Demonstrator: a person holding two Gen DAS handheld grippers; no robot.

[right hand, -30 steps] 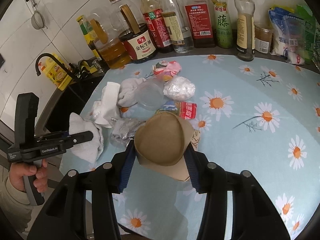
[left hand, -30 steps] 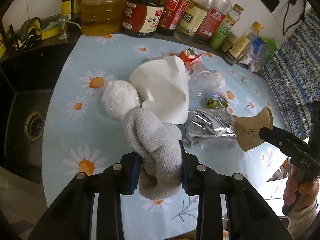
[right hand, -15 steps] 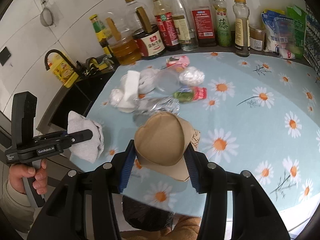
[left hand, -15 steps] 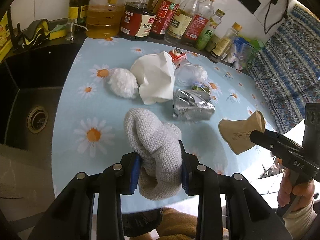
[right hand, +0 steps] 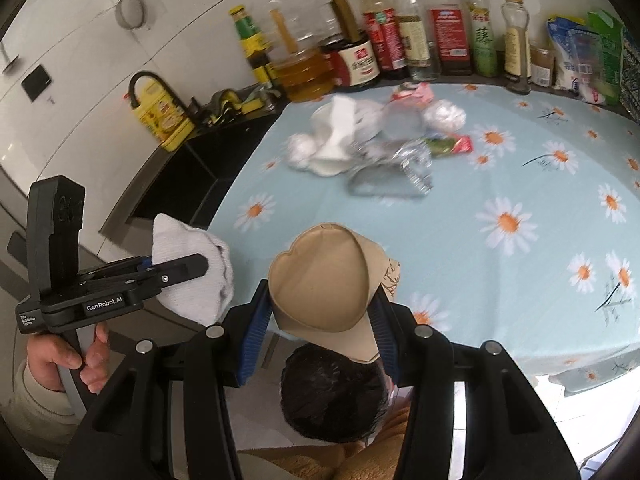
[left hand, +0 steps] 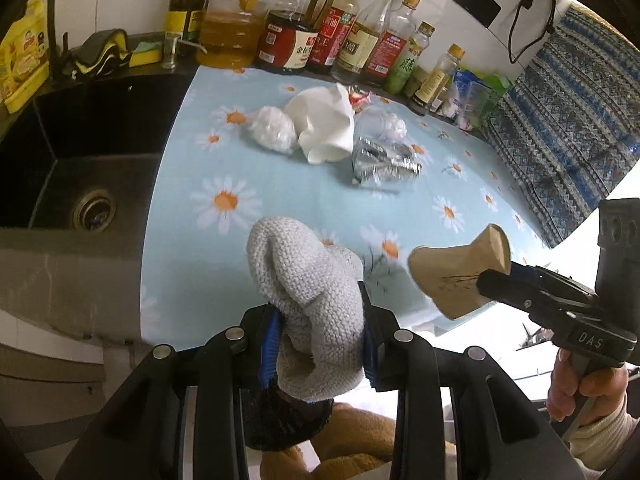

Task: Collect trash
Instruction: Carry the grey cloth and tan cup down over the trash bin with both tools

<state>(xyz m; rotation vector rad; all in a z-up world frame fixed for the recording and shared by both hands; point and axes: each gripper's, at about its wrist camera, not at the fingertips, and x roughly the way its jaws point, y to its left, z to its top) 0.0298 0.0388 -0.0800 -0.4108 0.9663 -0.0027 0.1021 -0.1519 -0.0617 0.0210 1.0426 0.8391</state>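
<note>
My left gripper (left hand: 318,338) is shut on a grey knitted cloth (left hand: 308,280) and holds it above the table's front edge; the cloth also shows in the right wrist view (right hand: 192,268). My right gripper (right hand: 318,332) is shut on a squashed brown paper cup (right hand: 324,276), held off the table's near edge; the cup also shows in the left wrist view (left hand: 460,276). More trash lies mid-table: a white paper bag (left hand: 326,124), a white plastic ball (left hand: 270,132), a crumpled foil bag (left hand: 384,160), a clear cup (right hand: 402,120) and a red-green wrapper (right hand: 448,146).
The daisy tablecloth (left hand: 224,200) covers the table. Bottles of oil and sauce (left hand: 292,36) line the back wall. A black sink (left hand: 80,168) lies to the left. A person's dark-haired head (right hand: 332,388) is below the grippers. A patterned blue fabric (left hand: 560,120) hangs at the right.
Both grippers have pulled back from the trash pile toward the table's front edge and upward, each keeping its load. The table trash has not moved.
</note>
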